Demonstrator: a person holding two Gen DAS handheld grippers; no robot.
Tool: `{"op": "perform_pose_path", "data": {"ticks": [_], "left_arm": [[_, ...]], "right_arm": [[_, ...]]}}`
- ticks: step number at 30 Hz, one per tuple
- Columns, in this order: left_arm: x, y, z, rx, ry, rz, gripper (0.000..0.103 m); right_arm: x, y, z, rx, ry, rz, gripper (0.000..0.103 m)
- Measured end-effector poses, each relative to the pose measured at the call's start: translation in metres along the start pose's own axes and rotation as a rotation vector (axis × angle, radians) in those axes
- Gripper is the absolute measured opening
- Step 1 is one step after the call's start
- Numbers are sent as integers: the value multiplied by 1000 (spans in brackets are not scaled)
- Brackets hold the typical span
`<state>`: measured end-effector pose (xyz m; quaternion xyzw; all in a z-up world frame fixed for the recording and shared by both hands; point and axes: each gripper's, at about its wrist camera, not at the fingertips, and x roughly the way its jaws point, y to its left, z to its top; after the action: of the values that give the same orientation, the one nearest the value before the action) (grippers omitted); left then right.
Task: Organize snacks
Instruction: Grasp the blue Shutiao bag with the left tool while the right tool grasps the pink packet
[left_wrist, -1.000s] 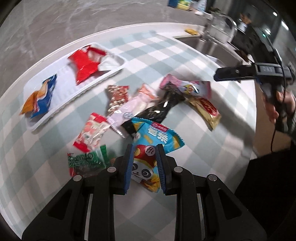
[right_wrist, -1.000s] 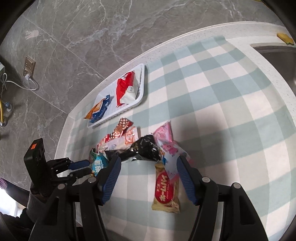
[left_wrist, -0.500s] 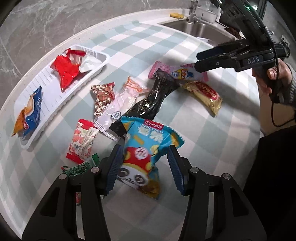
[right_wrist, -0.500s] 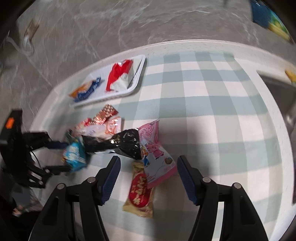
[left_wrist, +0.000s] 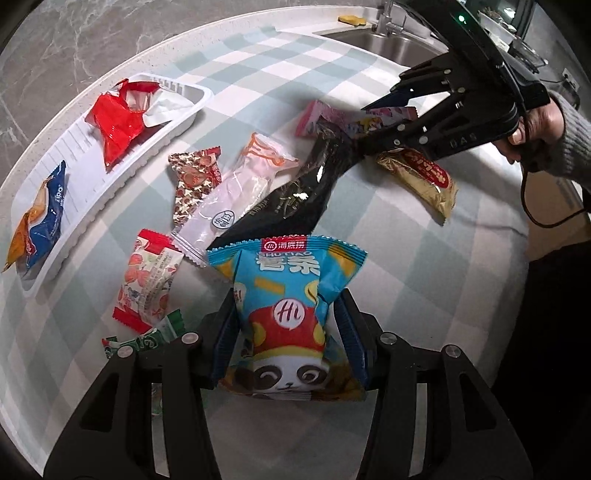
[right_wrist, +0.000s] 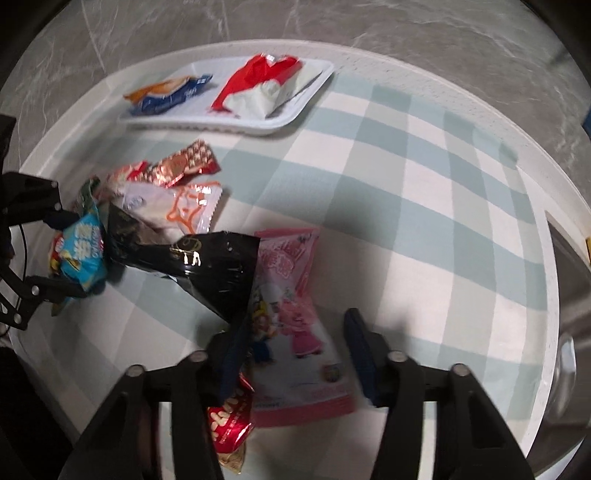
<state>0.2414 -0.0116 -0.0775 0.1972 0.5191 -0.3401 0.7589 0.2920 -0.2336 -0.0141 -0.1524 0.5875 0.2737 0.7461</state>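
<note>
In the left wrist view, a white tray is seen at the far left of the checked tabletop, holding a blue-and-orange packet and a red wrapper. Loose snacks are spread beside it. The blue panda packet lies between the fingers of the left claw, which is parted around it; contact cannot be told. Only this view shows the hand behind the right claw. In the blurred right wrist view, the pink packet is seen between the closing, not yet pressing jaws of the right claw, partly under a black packet.
</note>
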Motion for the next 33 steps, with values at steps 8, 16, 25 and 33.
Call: {"op": "perform_pose_path", "data": {"ticks": [8,16,25,33], "left_arm": [[8,8,-3,-93,-32,-52,40],[4,22,-7,-226,-73,-128,37],[-17,30,-13,-329,-137,-191,37],[-39,50,-10,-429,-214,-247,37]], "right_arm": [[-5,-16,-6,99,-28,107,31],[-10,-53,-20,346,-75,304,26],[-21,-78,-37,592,-161,504,26],[-31,-74,-31,631,-197,580,26]]}}
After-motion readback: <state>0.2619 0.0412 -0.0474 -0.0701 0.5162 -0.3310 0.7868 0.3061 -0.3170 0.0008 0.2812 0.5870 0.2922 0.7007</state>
